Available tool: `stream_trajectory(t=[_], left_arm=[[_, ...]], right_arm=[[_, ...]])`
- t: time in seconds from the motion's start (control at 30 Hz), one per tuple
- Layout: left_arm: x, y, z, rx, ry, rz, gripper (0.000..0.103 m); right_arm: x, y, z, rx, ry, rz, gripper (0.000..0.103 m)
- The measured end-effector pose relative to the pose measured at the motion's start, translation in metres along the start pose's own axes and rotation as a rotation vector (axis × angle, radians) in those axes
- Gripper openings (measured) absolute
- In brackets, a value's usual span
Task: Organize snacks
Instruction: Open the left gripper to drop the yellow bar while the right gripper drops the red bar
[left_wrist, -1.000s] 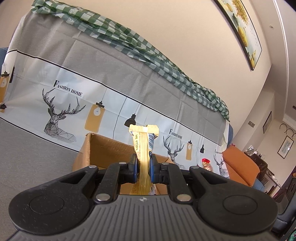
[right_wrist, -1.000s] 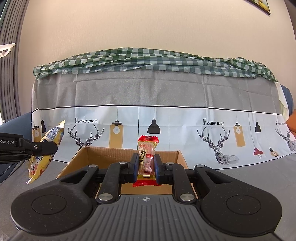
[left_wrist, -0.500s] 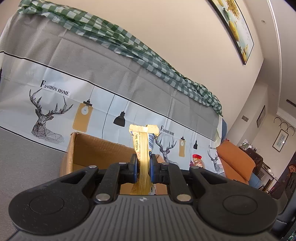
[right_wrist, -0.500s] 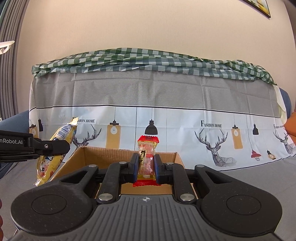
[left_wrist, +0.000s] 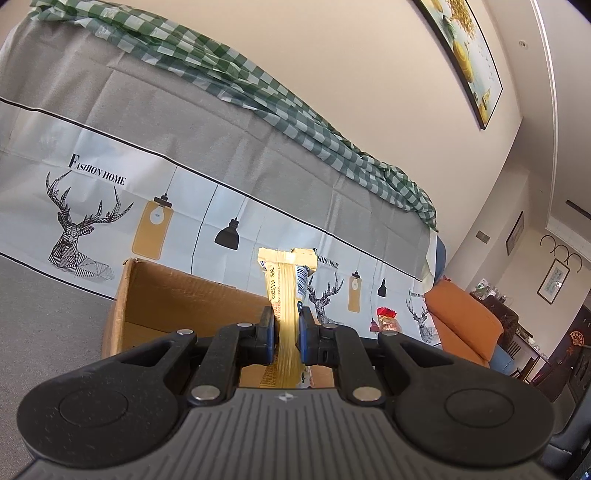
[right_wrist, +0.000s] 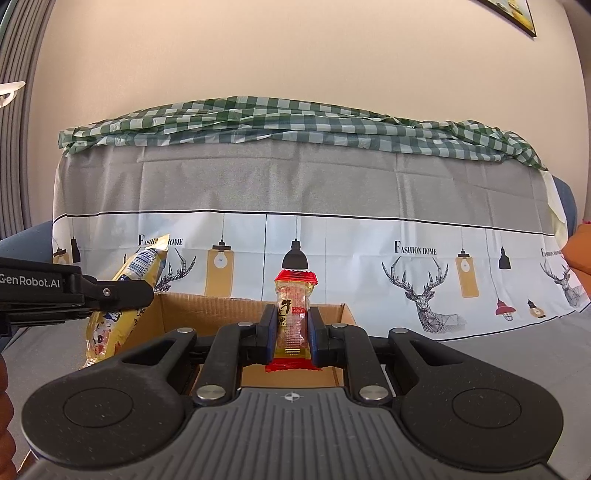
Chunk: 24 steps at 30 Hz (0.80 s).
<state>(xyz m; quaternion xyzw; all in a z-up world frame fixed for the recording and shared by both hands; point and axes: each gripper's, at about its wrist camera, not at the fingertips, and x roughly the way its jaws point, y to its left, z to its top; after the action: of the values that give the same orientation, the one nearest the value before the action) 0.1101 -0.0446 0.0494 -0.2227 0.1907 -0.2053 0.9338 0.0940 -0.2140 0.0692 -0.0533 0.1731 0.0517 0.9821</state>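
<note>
Item: my left gripper (left_wrist: 284, 328) clamped on yellow packet (left_wrist: 284, 295), upright; my right gripper (right_wrist: 291, 328) clamped on red packet (right_wrist: 293, 317), upright. Cardboard box (right_wrist: 207, 306) open at twelve o'clock, just below both; neither hand clearly nearer.

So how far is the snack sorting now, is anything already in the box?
Done: nothing shows inside the cardboard box yet, though its floor is mostly hidden. In hand: the left gripper is shut on a yellow snack pack, and the right gripper is shut on a red-ended snack pack, both near the box. Left: placing both inside.
</note>
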Motion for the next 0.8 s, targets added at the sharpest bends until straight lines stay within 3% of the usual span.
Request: stream_trajectory(t=[0.27,0.43,0.47,0.57,0.6,0.73,0.8], left_arm=[[0.005,0.0,0.002,-0.031,0.0,-0.029,0.013],[0.005,-0.005,0.001,0.01,0.021,-0.065,0.014],[0.005,-0.005,0.001,0.01,0.026,-0.067,0.019],[0.001,-0.002,0.002,0.019,0.019,-0.055,0.035],[-0.002,-0.001,0.002,0.022,0.016,-0.05,0.035],[-0.017,0.005,0.0,0.038,0.019,-0.005,0.047],[-0.027,0.007,-0.002,0.057,0.024,0.023,0.047]], right_arm=[[-0.001,0.005,-0.001,-0.009,-0.003,0.016,0.018],[0.002,0.003,-0.002,-0.008,0.012,0.015,0.018],[0.004,0.003,-0.002,0.001,0.025,0.017,0.021],[0.006,0.004,-0.003,0.014,0.042,-0.002,0.07],[0.003,0.005,-0.003,0.011,0.029,-0.011,0.077],[-0.004,0.006,-0.004,0.019,0.03,-0.012,0.086],[-0.009,0.007,-0.004,0.017,0.02,-0.017,0.093]])
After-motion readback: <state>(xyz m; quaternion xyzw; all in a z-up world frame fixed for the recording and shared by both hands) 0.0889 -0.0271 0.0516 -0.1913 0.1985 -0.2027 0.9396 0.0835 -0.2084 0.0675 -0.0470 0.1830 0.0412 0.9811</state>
